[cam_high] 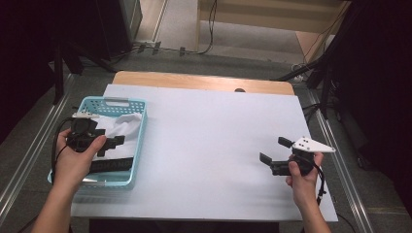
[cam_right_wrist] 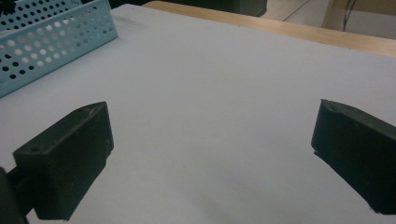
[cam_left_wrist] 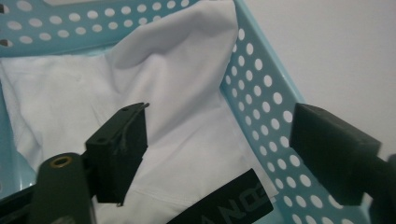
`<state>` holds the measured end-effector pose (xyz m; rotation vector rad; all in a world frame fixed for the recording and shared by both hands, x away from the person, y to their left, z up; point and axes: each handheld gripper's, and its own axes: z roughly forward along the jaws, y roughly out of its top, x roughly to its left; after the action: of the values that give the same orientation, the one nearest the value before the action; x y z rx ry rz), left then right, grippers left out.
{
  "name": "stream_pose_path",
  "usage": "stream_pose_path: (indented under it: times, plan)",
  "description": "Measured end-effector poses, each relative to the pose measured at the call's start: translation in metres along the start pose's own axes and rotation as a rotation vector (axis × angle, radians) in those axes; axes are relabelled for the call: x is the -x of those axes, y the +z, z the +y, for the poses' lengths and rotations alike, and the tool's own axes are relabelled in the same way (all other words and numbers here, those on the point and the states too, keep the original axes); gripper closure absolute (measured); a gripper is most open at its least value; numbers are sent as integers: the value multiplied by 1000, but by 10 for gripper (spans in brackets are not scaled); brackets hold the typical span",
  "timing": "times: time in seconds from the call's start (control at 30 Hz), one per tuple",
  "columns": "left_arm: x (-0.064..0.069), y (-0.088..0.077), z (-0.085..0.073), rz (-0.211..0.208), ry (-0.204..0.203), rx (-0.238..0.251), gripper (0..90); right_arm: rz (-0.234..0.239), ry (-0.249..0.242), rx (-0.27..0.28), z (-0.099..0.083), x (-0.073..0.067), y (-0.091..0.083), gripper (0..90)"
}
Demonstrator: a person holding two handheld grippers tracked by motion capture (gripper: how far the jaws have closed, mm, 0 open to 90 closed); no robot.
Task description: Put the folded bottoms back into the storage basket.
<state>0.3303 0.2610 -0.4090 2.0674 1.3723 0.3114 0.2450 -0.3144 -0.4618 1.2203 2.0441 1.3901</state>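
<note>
left gripper view: cloth [cam_left_wrist: 154, 93] under left tool [cam_left_wrist: 219, 140]

This looks like a recording studio or lab rather than a home. The tabletop [cam_high: 214, 145] is covered by a plain white sheet, with a strip of bare wood showing at its far edge, and it stands on a grey carpeted floor [cam_high: 228, 58]. Dark tripod-like stand legs [cam_high: 316, 73] flank it on both sides, and black curtains or panels [cam_high: 379, 73] close off the left and right. Loose cables [cam_high: 211, 29] run across the floor toward the back. Metal rails [cam_high: 340, 160] lie along the floor beside the tabletop. The lighting is concentrated on the work surface while the surroundings stay dim.
</note>
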Motion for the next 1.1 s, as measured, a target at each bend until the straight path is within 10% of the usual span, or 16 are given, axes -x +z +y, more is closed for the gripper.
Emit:
stream_pose_path:
  times: [0.2,0.4,0.83,1.1]
  plan:
    - [-2,11,2,68,18,-65,524,-42,26,0,-18,8,-20,0]
    - [-7,23,2,33,37,-182,850,-61,55,-15,-36,13,-32,0]
    - [-4,62,-4,19,111,-402,898,-70,49,-38,-44,12,-31,0]
    - [-6,65,-5,-96,99,-458,900,-78,59,-43,-48,14,-33,0]
